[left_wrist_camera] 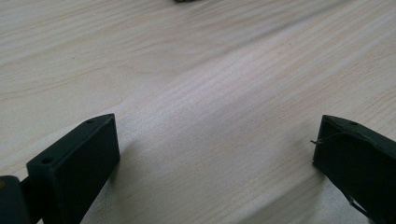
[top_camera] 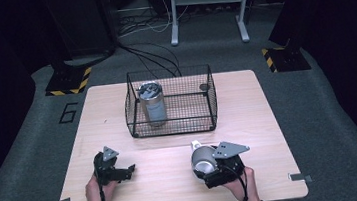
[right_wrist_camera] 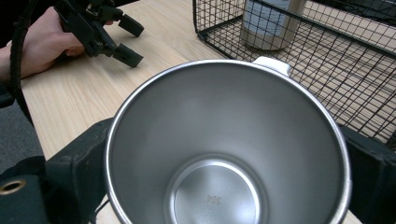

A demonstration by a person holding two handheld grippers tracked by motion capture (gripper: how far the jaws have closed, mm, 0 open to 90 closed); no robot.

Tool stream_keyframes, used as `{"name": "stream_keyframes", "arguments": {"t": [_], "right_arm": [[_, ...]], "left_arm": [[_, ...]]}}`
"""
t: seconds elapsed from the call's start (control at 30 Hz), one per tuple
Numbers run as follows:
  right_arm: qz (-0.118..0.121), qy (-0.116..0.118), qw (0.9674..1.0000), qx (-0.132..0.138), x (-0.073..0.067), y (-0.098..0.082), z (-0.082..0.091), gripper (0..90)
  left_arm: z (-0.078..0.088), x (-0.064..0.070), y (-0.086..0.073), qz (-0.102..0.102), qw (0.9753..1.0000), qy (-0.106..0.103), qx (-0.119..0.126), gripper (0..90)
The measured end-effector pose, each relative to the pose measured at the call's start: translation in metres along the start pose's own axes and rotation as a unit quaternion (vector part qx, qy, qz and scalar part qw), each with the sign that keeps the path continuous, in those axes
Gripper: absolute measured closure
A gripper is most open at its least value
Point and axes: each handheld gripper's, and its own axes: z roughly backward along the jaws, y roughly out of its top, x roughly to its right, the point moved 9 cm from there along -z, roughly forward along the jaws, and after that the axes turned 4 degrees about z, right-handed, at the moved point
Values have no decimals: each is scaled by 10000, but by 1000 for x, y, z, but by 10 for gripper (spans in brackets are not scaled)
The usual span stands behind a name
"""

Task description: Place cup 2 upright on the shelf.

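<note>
My right gripper [top_camera: 207, 168] is shut on a steel cup [top_camera: 202, 160] with a white tab on its rim, held on its side above the table's front right. In the right gripper view the cup [right_wrist_camera: 219, 116] has its open mouth toward the camera, and a black jaw presses on each side of it. My left gripper [top_camera: 129, 172] rests low over the front left of the table, open with nothing between its fingers [left_wrist_camera: 74, 158]. A tall steel tumbler [top_camera: 152, 103] with a pale label stands upright in the left part of a black wire basket [top_camera: 212, 102].
The basket sits at the middle back of the wooden table [top_camera: 249, 123], and a small dark round object [top_camera: 204, 86] lies in its far right corner. Beyond the table are floor cables and a grey metal stand [top_camera: 207, 7].
</note>
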Motion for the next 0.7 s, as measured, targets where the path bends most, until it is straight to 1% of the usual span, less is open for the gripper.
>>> {"name": "stream_keyframes", "arguments": {"t": [0.03, 0.07, 0.1, 0.13, 0.17, 0.23, 0.3, 0.33, 0.37, 0.4, 0.53, 0.7], "right_arm": [[-7, -18, 10000, 21, 2, 1, -1, 55], [-10, 16, 10000, -20, 3, 2, 0, 55], [-25, -19, 10000, -7, 4, 2, 0, 55], [6, -24, 10000, 31, 6, 4, -1, 55], [-13, -8, 10000, 1, 7, 4, 0, 55], [-12, -38, 10000, 46, 10, 7, 0, 55], [-72, -78, 9999, 45, 12, 10, 0, 55], [-15, -83, 10000, 52, 14, 11, 0, 55], [-26, -104, 9999, 66, 15, 13, 0, 56], [-5, -113, 9999, 46, 16, 13, 1, 56], [-8, -182, 9998, 59, 22, 19, 2, 56], [-40, -184, 9998, 104, 29, 25, 5, 56]], "left_arm": [[0, 0, 0, -3, 10000, 1, 3, 2], [0, 0, 0, -3, 10000, 0, 2, 2], [0, 0, 0, -3, 10000, -1, -4, 2], [0, 0, 0, -6, 10000, -1, 1, 2], [0, 0, 0, -9, 10000, 2, 10, 2], [0, 0, 0, -2, 10000, -2, -4, 2], [0, 0, 0, -8, 10000, 1, 5, 2], [0, 0, 0, -3, 10000, -1, 1, 2], [0, 0, 0, -2, 10000, -16, -26, 2], [0, 0, 0, -1, 10000, -1, 21, 2], [0, 0, 0, 2, 10000, -2, 17, 2], [0, 0, 0, 4, 10000, -3, 11, 2]]}}
